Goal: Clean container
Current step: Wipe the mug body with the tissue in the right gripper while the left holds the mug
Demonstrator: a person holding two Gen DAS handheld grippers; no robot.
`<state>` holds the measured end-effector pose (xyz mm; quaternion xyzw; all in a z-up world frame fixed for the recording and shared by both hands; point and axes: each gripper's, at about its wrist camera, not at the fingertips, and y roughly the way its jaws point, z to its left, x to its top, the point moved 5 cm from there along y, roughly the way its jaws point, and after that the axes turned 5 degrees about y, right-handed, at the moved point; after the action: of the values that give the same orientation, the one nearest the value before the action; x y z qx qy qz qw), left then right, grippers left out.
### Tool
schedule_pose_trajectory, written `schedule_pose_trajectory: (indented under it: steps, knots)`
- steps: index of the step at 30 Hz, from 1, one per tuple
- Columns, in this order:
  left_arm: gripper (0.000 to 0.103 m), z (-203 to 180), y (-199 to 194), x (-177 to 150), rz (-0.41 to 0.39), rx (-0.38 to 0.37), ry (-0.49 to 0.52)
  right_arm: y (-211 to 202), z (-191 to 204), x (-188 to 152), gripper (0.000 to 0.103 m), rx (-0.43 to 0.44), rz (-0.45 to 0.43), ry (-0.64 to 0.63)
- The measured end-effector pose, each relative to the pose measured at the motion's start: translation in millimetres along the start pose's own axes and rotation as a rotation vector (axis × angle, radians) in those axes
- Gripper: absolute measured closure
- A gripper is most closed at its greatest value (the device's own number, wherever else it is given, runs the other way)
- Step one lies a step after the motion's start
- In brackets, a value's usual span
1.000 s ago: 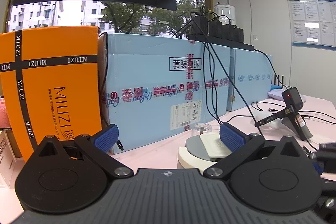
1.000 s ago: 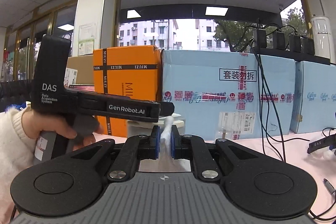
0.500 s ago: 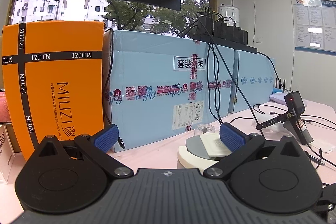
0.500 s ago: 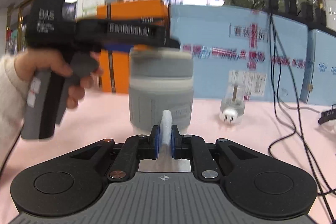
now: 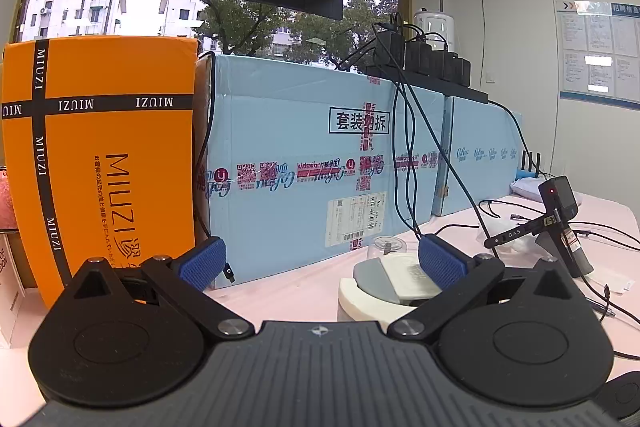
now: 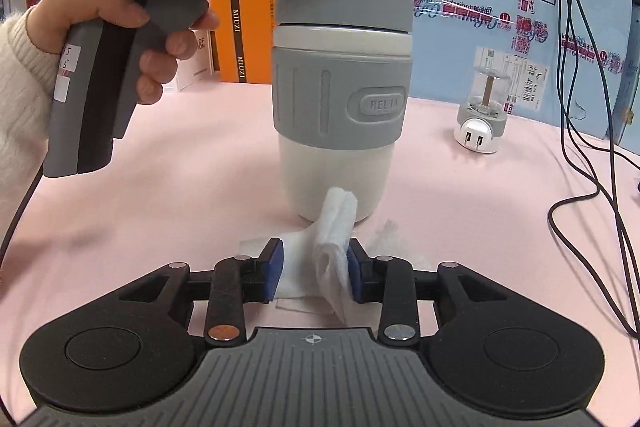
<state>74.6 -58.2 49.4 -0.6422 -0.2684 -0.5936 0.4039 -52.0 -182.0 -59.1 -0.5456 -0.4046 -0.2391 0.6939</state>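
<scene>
- Grey-sleeved white cup (image 6: 342, 83), embossed "RELEA", stands upright on the pink table (image 6: 180, 163).
- Left gripper (image 5: 320, 263) (body marked "DAS", "GenRobot.AI") is spread wide, its right pad (image 5: 440, 261) at the cup's lid (image 5: 400, 277).
- Right gripper (image 6: 314, 273), parted, has a folded white wipe (image 6: 334, 247) leaning on one pad, just before the cup's base.
- Orange "MIUZI" box (image 5: 108, 163), blue cartons (image 5: 304, 163) and a plug-in device (image 6: 482, 115) stand behind.

Pink table (image 5: 304, 291), window (image 5: 120, 15) behind.
</scene>
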Motion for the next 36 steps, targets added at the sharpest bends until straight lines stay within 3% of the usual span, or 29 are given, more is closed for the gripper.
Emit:
schedule_pose_trajectory:
  steps: [1, 3, 11, 14, 25, 34, 36]
  knots:
    - [0.0, 0.2, 0.1, 0.0, 0.0, 0.001, -0.001, -1.6, 0.4, -0.2, 0.074, -0.004, -0.005, -0.008]
    - [0.0, 0.3, 0.2, 0.1, 0.0, 0.001, -0.002, -7.7, 2.5, 0.6, 0.087, -0.028, -0.035, -0.025]
    - [0.0, -0.8, -0.3, -0.4, -0.001, -0.001, 0.002, -70.9, 15.7, 45.3, 0.088, -0.058, -0.383, -0.026]
    - [0.0, -1.4, -0.7, 0.1, -0.002, -0.003, 0.006, -76.6, 14.9, 59.7, 0.088, -0.065, -0.447, -0.007]
    - [0.0, 2.3, -0.7, -0.3, -0.003, 0.015, 0.0, -39.5, 13.5, 46.7, 0.087, -0.078, -0.355, -0.018]
    - [0.0, 3.9, -0.8, -1.0, -0.003, 0.018, -0.004, 2.4, 8.9, 19.8, 0.087, -0.092, -0.167, -0.035]
    - [0.0, 4.2, -0.7, -1.1, -0.004, 0.022, -0.004, 3.9, 9.6, 18.8, 0.087, -0.092, -0.16, -0.038]
